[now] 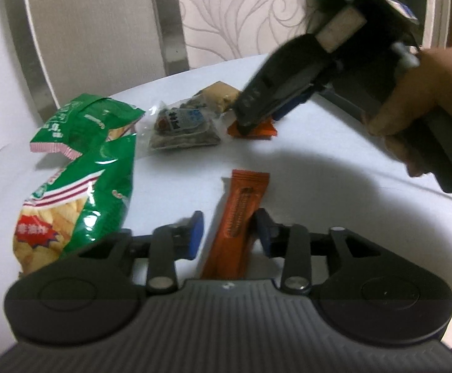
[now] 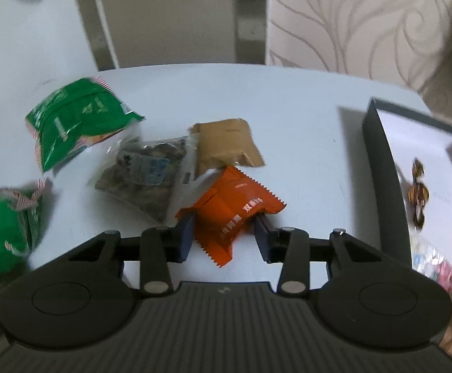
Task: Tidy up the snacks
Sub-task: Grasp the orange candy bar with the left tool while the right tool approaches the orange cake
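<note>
In the left wrist view my left gripper (image 1: 229, 233) is open, its blue pads on either side of a long orange bar packet (image 1: 236, 220) lying on the white table (image 1: 319, 161); the right pad touches it. My right gripper (image 2: 222, 236) is open around a square orange packet (image 2: 229, 208), pads beside its edges; it also shows in the left wrist view (image 1: 257, 130). Behind lie a clear bag of dark snacks (image 2: 145, 177), a tan packet (image 2: 226, 146) and two green chip bags (image 2: 76, 121) (image 1: 70, 205).
A dark box with a white inside (image 2: 378, 161) stands at the right of the table and holds several wrapped candies (image 2: 418, 192). A chair back (image 1: 101, 31) stands behind the table's far edge. A hand (image 1: 418, 93) holds the right gripper.
</note>
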Demonstrator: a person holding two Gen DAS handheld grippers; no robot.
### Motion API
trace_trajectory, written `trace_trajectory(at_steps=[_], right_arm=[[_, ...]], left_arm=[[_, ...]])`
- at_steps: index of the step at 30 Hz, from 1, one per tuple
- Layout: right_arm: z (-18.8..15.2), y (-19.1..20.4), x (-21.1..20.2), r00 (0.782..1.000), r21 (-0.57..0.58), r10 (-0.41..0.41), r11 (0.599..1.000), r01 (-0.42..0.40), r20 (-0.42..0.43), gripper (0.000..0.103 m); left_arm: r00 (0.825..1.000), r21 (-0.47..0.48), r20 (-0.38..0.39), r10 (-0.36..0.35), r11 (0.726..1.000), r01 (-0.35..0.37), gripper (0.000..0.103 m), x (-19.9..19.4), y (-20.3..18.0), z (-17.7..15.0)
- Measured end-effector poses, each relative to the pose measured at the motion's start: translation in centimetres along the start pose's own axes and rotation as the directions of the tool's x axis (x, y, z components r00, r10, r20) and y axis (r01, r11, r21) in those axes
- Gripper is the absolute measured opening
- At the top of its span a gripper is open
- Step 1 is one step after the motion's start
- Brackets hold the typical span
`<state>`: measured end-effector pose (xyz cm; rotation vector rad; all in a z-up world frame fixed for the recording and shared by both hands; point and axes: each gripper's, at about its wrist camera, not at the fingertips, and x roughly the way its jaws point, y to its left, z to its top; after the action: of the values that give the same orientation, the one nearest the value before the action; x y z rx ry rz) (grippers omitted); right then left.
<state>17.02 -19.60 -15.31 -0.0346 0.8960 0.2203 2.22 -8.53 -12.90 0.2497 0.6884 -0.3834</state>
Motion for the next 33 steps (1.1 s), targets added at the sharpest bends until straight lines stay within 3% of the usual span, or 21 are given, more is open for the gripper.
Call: trace_trajectory(at_steps=[5, 11, 16, 17, 18, 20, 24, 25, 28, 33], right_arm=[[-1.3, -0.4, -1.2, 1.0, 0.009, 0.03, 1.0, -0.03, -0.006, 0.044], [-5.6, -0.4, -4.9, 0.996, 0.012, 0.084, 0.996, -0.083, -0.027, 0.043], [-8.3, -0.4, -7.2, 0.997, 0.012, 0.063, 0.998, -0.063, -0.037, 0.045], [-8.4, -0.6, -7.4, 0.998, 0.044, 0.059, 0.997, -0.058, -0.038, 0.052], [-8.3, -0.8, -7.6, 0.998, 0.076, 0.058, 0.996, -0.055, -0.039, 0.068], [-8.1, -1.0, -7.8, 0.998, 0.145, 0.054, 0.988, -0.051, -0.017, 0.081], [-7.3, -0.4, -7.4, 1.0, 0.185, 0.024, 0.982, -0.023, -0.005, 0.08], [-7.2, 0.1, -7.1, 1.0, 0.153, 0.004, 0.988, -0.002, -0.01, 0.078], [-7.4, 1.6, -6.5, 0.998, 0.018, -0.064, 0.998, 0.064, 0.005, 0.059], [-8.2, 1.2, -7.3, 0.998, 0.002, -0.056, 0.998, 0.056, 0.012, 0.055]], left_arm=[[1.0, -0.006, 0.002, 0.002, 1.0, -0.002, 0.049, 0.1, 0.3, 0.1], [1.0, -0.008, 0.007, -0.019, 1.0, 0.019, 0.047, 0.3, 0.3, 0.2], [1.0, -0.011, 0.007, -0.022, 1.0, 0.022, 0.048, 0.4, 0.3, 0.1], [1.0, -0.008, 0.007, -0.021, 1.0, 0.021, 0.048, 0.4, 0.3, 0.2], [1.0, -0.003, 0.006, -0.022, 1.0, 0.022, 0.048, 0.4, 0.3, 0.2], [1.0, 0.004, 0.006, -0.027, 1.0, 0.027, 0.048, 0.3, 0.3, 0.2], [0.999, 0.023, 0.007, -0.031, 0.999, 0.031, 0.048, 0.1, 0.3, 0.0], [0.999, 0.026, 0.006, -0.032, 0.999, 0.032, 0.048, 0.2, 0.2, 0.0], [0.999, 0.025, 0.0, -0.043, 0.999, 0.042, 0.048, 0.2, 0.4, 0.1], [0.999, 0.012, -0.005, -0.05, 0.999, 0.05, 0.048, 0.4, 0.5, 0.2]])
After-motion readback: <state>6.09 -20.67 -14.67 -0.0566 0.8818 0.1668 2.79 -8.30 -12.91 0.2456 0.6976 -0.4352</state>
